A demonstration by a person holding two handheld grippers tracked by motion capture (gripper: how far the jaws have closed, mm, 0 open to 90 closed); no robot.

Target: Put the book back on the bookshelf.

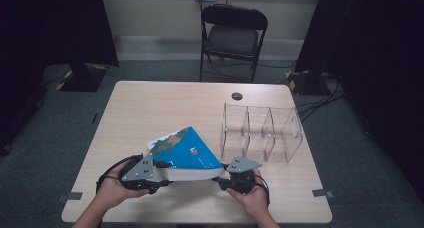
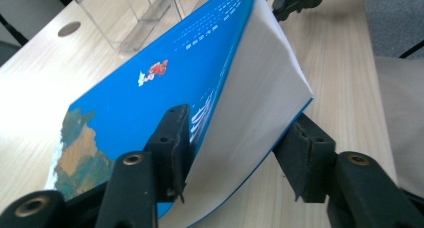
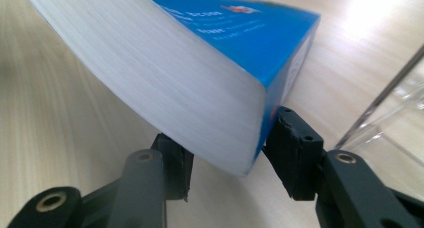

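The book (image 1: pixel 186 150) is showing a bright blue cover with a green and brown map-like patch at one corner, a small red mark near the middle and lines of white lettering, while its page edges are glowing plain white. The left gripper (image 1: pixel 159 183) and right gripper (image 1: pixel 219 179) are both wearing matt black jaws under grey three-cornered plates, with black cables trailing off them. The worktop (image 1: pixel 150 108) is lying pale in a light wood grain with one dark round hole, the organiser (image 1: pixel 262 133) is standing clear and colourless, and the folding chair (image 1: pixel 232 35) beyond is sitting black on grey carpet.
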